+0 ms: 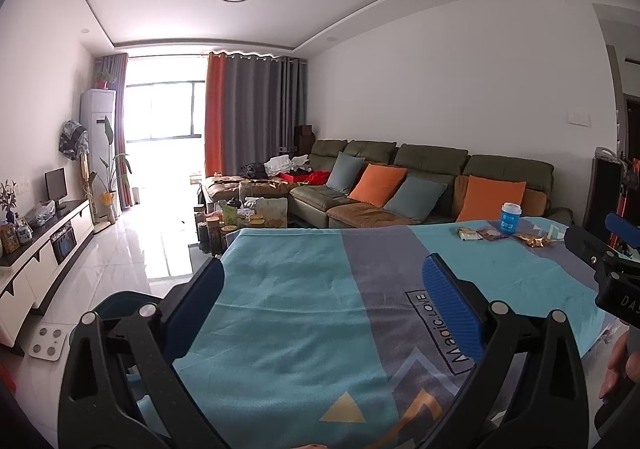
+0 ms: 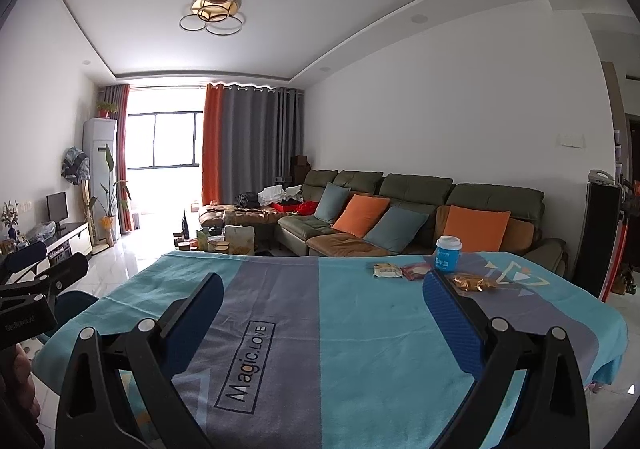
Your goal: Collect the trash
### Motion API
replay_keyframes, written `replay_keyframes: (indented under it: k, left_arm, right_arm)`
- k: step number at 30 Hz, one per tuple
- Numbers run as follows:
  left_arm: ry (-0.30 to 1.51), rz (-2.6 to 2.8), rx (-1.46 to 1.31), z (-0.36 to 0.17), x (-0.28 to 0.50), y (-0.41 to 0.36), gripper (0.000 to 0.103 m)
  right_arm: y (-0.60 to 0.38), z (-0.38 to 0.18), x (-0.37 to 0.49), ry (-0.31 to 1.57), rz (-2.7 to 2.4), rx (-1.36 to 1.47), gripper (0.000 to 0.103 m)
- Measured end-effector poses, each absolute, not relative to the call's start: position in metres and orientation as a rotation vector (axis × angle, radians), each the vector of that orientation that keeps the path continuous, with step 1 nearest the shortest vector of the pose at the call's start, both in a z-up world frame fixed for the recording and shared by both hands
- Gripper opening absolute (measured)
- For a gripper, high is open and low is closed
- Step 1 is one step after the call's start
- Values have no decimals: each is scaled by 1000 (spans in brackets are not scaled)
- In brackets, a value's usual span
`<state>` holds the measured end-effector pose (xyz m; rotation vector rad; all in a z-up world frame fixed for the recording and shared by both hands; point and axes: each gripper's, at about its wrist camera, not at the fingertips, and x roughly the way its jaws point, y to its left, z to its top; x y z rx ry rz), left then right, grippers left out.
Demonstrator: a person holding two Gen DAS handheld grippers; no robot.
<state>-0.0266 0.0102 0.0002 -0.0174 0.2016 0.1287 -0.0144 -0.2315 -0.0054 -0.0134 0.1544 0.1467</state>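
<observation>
Wrappers (image 2: pixel 404 272) beside lidded cup (image 2: pixel 447 254)

1. The print on the blue cup (image 2: pixel 448 254) is too small to read in either view.
2. The pale wrapper (image 2: pixel 386 270), the reddish wrapper (image 2: pixel 416 272) and the gold wrapper (image 2: pixel 472 282) are too small for their labels to be made out; the gold one is partly covered by a finger (image 2: pixel 452 325) of the right hand-held gripper (image 2: pixel 320 323).
3. In the left wrist view, the right hand-held gripper is cut off by the frame's right edge, so its opening cannot be judged there.
4. The near edge of the counter (image 1: pixel 280 289) lies behind the gripper bodies.
5. Items on the low table (image 1: pixel 224 217) by the sofa are blurred, possibly jars.
</observation>
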Motion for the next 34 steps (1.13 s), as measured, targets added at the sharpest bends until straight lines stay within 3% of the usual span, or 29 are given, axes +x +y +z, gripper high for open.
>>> replay_keyframes:
  k: [34]
  left_arm:
    - [227, 133, -26, -6, -17, 11, 98]
  right_arm:
    - [-234, -3, -5, 168, 140, -9, 96]
